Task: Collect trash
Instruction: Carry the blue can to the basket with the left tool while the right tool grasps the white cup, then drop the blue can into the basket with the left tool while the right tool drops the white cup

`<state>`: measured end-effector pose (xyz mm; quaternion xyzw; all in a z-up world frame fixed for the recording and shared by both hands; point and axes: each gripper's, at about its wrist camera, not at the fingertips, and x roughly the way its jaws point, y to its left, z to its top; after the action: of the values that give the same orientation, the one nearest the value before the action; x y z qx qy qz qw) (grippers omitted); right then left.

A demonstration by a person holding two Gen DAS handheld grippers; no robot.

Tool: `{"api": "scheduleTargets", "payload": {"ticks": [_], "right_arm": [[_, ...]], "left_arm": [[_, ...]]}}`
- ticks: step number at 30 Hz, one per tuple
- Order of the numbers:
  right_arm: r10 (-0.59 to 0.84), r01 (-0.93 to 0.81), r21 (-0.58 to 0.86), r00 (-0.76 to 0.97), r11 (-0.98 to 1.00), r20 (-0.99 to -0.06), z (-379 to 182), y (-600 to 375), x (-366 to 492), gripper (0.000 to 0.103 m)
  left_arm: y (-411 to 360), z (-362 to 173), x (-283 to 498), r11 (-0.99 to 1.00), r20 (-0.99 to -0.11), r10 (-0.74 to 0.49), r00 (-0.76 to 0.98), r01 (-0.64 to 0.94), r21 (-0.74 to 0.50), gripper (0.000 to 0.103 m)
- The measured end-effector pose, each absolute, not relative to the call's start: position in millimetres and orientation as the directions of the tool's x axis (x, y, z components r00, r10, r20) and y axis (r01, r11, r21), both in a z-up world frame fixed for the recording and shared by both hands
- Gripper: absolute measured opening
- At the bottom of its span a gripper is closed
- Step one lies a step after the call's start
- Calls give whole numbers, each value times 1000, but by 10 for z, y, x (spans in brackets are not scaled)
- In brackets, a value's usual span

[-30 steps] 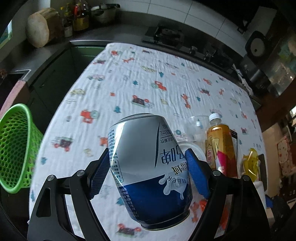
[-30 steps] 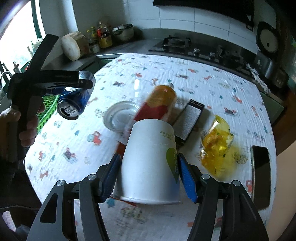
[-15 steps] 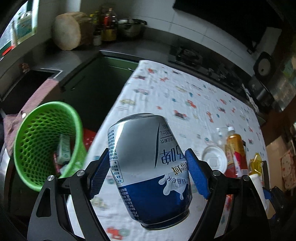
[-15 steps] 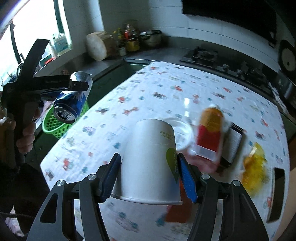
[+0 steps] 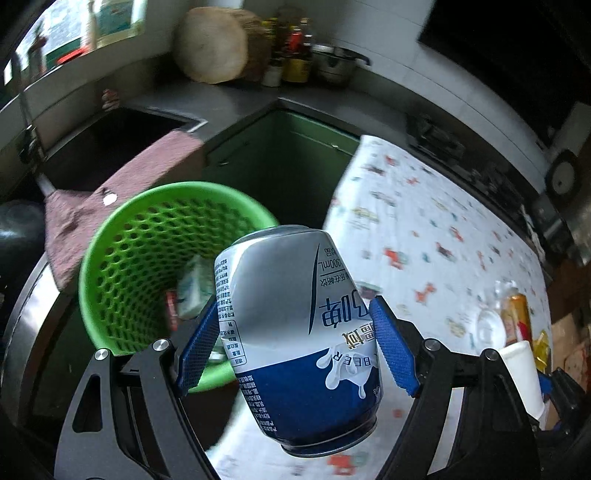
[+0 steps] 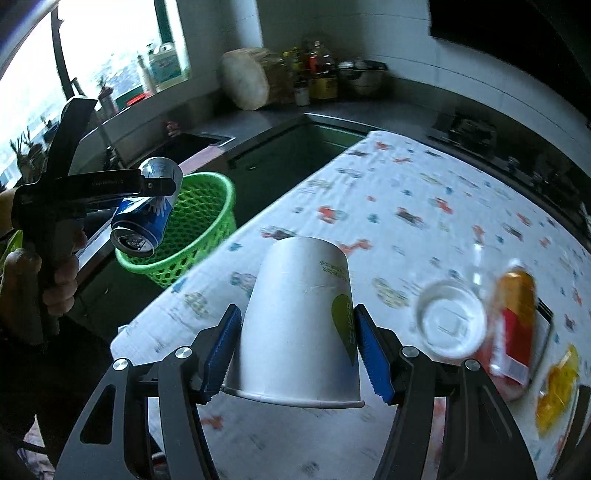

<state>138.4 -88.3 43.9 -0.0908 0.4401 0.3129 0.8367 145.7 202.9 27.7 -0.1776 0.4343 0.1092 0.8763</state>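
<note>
A home kitchen: sink, gas stove, tiled wall, oil bottles.

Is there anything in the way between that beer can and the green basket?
Nothing: in the right wrist view the beer can, clamped in the left gripper, hangs at the green basket rim with only air between them.

White tiled wall, bright window at left — dark counter with sink; patterned tablecloth.
</note>
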Motion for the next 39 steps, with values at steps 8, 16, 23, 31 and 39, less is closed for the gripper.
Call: {"api": "scheduleTargets", "payload": {"ticks": [8, 16, 23, 31, 39], "right_arm": [[478, -650, 149, 364, 745, -800, 325, -257, 1440, 60], [513, -697, 170, 318, 697, -797, 305, 326, 1469, 60], [533, -723, 190, 280, 664, -798, 242, 748, 1520, 60], [540, -735, 201, 257, 648, -802, 155, 1045, 1561, 60], [544, -733, 218, 239, 645, -804, 58, 1223, 1644, 60]], "left_arm": [[2699, 57, 1382, 871, -816, 83, 572, -440, -220, 79], [3151, -203, 1373, 838, -843, 99, 528, -501, -216, 79], [3374, -350, 1344, 818, -852, 86, 517, -525, -236, 79], [3551, -447, 1355, 786, -848, 54, 528, -546, -290, 79], [3612, -497, 1324, 779, -848, 42, 529, -548, -304, 79]]}}
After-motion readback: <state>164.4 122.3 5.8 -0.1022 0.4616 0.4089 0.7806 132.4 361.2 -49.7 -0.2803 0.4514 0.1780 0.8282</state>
